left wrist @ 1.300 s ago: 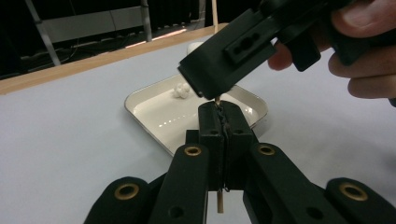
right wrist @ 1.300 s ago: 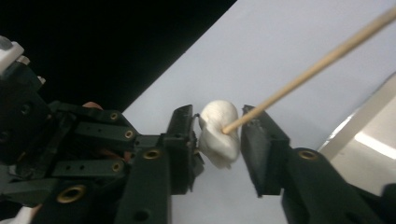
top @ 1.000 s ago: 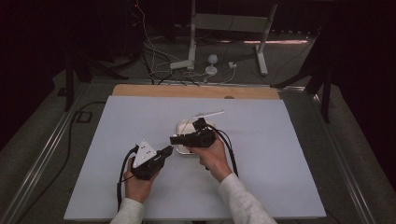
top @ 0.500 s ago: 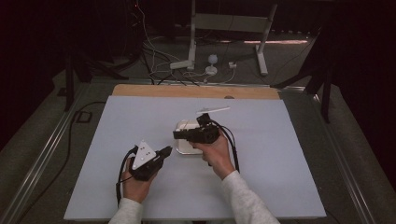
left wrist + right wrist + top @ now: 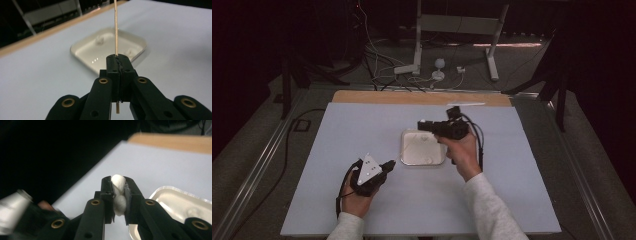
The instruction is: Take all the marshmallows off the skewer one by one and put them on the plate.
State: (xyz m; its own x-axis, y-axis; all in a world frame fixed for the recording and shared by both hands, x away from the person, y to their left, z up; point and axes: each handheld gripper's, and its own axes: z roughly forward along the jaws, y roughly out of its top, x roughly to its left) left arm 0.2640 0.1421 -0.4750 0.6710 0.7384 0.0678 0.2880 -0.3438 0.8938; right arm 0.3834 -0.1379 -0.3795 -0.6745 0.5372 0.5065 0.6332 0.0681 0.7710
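Note:
A white square plate [image 5: 412,156] lies mid-table. In the left gripper view the plate [image 5: 85,51] holds two small white lumps [image 5: 100,40]. My left gripper [image 5: 390,163] rests near the plate's near-left corner. It is shut [image 5: 118,60] on a thin wooden skewer [image 5: 115,25] that points up and away over the plate. My right gripper [image 5: 422,124] hovers over the plate's far edge and points left. It is shut [image 5: 118,183] on a soft white lump [image 5: 118,195], which bulges between the pads. The plate's rim [image 5: 172,188] lies below and to its right.
The table has a pale mat [image 5: 337,150] with a wooden strip [image 5: 377,97] along its far edge. A thin white strip [image 5: 467,104] lies on that edge. Beyond the table, cables and a stand's feet [image 5: 412,67] sit on the dark floor.
My right gripper has risen from the plate and moved toward the far right with the white lump in its jaws. The left gripper and its skewer have stayed still.

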